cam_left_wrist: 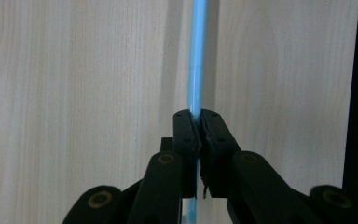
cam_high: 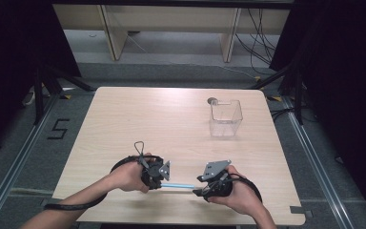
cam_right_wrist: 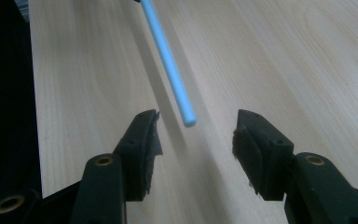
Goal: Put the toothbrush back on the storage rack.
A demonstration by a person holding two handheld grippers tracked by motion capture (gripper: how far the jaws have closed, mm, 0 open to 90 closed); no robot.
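Note:
A light blue straw (cam_high: 177, 185) stretches sideways just above the table's front part, between my two grippers. My left gripper (cam_high: 158, 183) is shut on its left end; in the left gripper view the straw (cam_left_wrist: 197, 60) runs straight up out of the closed jaws (cam_left_wrist: 198, 122). My right gripper (cam_high: 199, 191) is open at the straw's right end. In the right gripper view the free tip of the straw (cam_right_wrist: 170, 65) hangs just ahead of the gap between the jaws (cam_right_wrist: 196, 135), nearer the left fingertip, touching neither.
A clear plastic cup-like container (cam_high: 225, 117) stands at the back right of the wooden table (cam_high: 138, 119), with a small dark round thing (cam_high: 213, 101) behind it. Cables trail from both grippers along the front edge.

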